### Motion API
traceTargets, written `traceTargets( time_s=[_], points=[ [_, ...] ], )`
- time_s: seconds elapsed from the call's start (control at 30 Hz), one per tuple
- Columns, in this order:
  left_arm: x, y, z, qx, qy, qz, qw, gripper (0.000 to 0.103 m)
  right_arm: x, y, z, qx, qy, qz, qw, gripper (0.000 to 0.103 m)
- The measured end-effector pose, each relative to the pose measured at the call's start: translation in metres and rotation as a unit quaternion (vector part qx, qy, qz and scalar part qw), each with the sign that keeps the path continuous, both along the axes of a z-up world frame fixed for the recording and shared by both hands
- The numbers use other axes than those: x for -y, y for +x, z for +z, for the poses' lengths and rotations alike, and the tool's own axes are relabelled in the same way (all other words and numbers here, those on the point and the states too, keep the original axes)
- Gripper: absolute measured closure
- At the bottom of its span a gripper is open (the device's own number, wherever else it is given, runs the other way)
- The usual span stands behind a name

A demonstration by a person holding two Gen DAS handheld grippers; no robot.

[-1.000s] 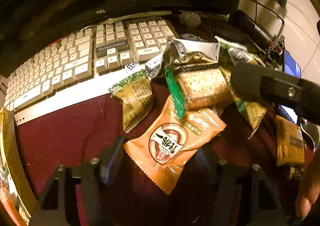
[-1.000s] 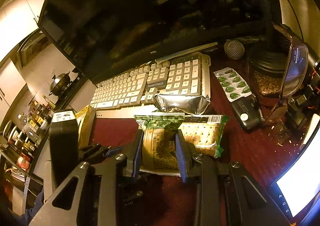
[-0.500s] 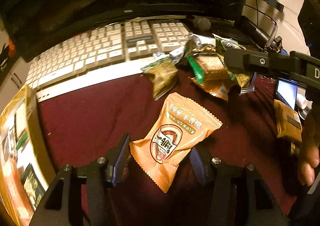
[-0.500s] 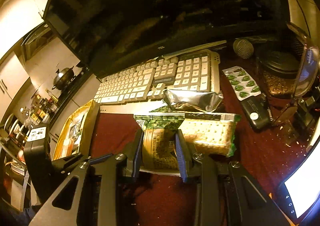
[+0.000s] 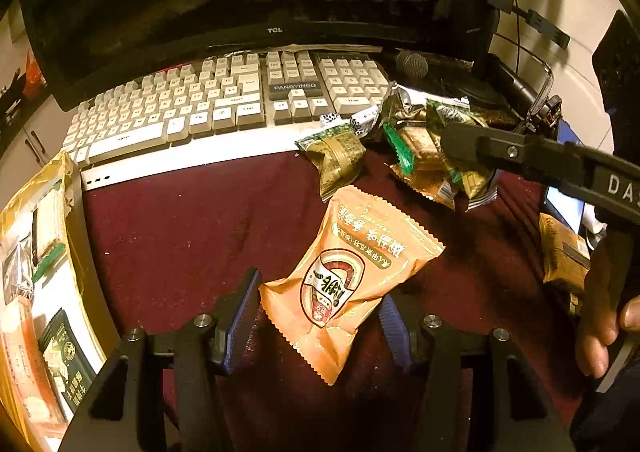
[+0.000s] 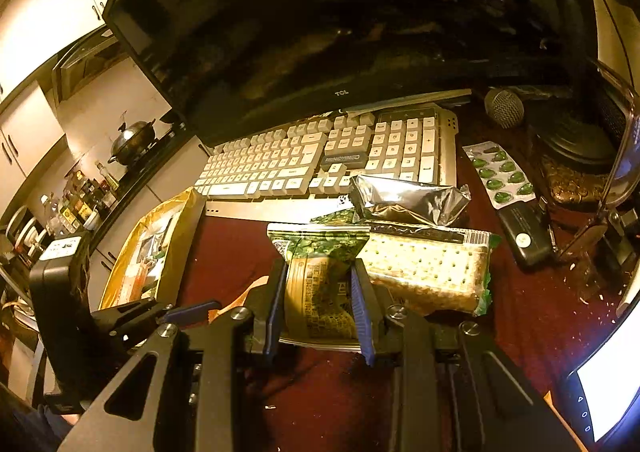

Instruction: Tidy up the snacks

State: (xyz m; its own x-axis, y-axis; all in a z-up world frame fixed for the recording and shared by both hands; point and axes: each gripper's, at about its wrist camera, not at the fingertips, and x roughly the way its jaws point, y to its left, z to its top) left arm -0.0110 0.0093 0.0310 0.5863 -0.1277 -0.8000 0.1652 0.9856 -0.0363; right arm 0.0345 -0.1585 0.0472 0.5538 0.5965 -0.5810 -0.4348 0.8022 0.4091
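On the maroon counter (image 5: pixel 180 236), in front of the keyboard (image 5: pixel 208 104), the left claw (image 5: pixel 316 312) is pinching an orange snack packet (image 5: pixel 348 276) — the right claw (image 6: pixel 320 304) is squeezing a green-topped packet (image 6: pixel 316 284) beside the crackers (image 6: pixel 428 272).

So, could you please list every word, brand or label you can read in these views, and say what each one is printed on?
"TCL": on the lower bezel of the monitor.
"PANGYINGO": on a dark key of the keyboard.
"DA": white letters, cut off at the picture's edge, on the right gripper.
Orange snack packet: large printed characters, not in Latin letters; I cannot read them.
Green snack packet, cracker pack: print too small.
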Motion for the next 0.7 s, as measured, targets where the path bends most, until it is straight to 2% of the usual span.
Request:
traceTargets(
  time_s=[0.43,0.7],
  points=[
    [-0.025,-0.013,0.025,0.03,-0.026,0.019,0.999,0.043,-0.015,-0.009,0.005,0.0,-0.003,0.012,1.0,0.073],
    [-0.069,-0.025,0.045,0.055,-0.052,0.059,0.9953,0.043,-0.048,-0.019,0.013,-0.004,-0.007,0.044,0.999,0.073]
  ],
)
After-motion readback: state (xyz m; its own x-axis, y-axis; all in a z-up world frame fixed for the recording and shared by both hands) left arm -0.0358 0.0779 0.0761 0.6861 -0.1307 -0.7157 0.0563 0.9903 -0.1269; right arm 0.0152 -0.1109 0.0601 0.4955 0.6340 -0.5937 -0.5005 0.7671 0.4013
